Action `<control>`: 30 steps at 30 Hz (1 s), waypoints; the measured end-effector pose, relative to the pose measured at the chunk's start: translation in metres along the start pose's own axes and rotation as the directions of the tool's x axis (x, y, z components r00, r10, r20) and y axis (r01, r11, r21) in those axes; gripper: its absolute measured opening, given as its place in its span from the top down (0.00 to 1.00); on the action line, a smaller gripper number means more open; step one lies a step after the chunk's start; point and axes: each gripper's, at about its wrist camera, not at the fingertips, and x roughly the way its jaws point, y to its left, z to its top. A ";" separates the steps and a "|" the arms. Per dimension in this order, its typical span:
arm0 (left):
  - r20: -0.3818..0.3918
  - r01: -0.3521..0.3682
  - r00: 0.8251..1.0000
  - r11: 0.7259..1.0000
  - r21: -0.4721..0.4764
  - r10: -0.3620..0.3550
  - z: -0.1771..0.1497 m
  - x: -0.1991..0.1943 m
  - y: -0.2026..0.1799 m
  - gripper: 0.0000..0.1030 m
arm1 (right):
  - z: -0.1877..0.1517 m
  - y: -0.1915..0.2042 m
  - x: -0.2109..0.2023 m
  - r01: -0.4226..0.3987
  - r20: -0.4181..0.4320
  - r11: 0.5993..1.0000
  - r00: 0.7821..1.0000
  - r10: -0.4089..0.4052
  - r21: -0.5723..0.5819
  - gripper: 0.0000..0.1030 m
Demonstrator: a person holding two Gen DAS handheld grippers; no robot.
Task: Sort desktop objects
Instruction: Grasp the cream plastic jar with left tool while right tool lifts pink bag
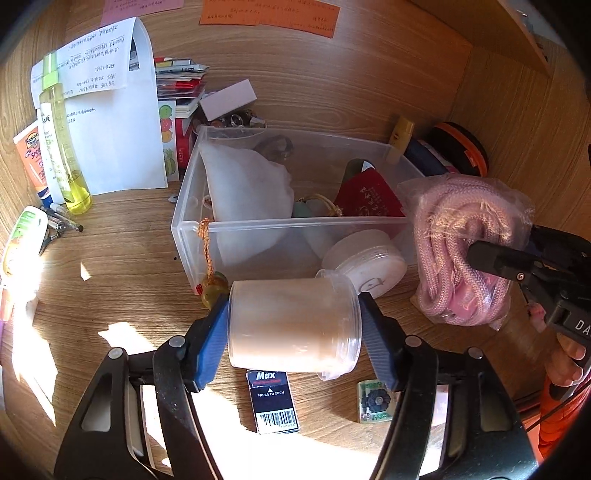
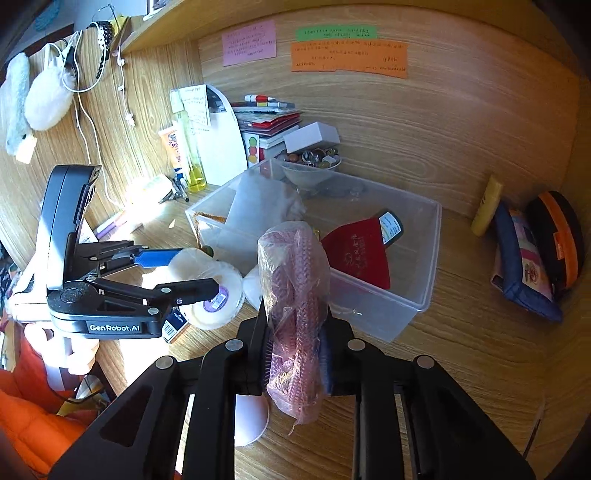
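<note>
Clear plastic storage bin (image 1: 295, 225) sits on wooden bench (image 1: 122, 236) just ahead of both grippers: left gripper (image 1: 293, 325) fingers clamped on cream-filled clear jar (image 1: 291, 328), long axis crosswise; right gripper (image 2: 295, 354) fingers clamped on bagged pink rope (image 2: 295, 295), nearer the bin's rim.

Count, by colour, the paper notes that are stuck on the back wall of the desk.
Pink note: 1
Green note: 1
Orange note: 1
Total: 3
</note>
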 end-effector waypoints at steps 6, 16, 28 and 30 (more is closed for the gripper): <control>0.047 0.010 0.999 1.000 0.013 -0.011 0.006 -0.017 -0.005 0.36 | 0.004 -0.001 -0.009 0.007 0.043 1.000 0.999 -0.008 0.013 0.82; 0.122 0.017 0.992 1.000 0.012 -0.018 0.031 -0.038 -0.003 0.36 | 0.023 -0.014 -0.026 0.014 0.137 0.998 0.990 -0.023 0.065 0.82; 0.175 -0.006 0.985 1.000 0.026 0.001 0.067 -0.036 -0.005 0.36 | 0.045 -0.031 -0.011 0.037 0.170 0.992 0.984 -0.058 0.124 0.82; 0.174 -0.012 0.985 0.999 0.035 0.006 0.072 -0.031 -0.006 0.36 | 0.047 -0.035 -0.007 0.030 0.168 0.990 0.984 -0.052 0.134 0.82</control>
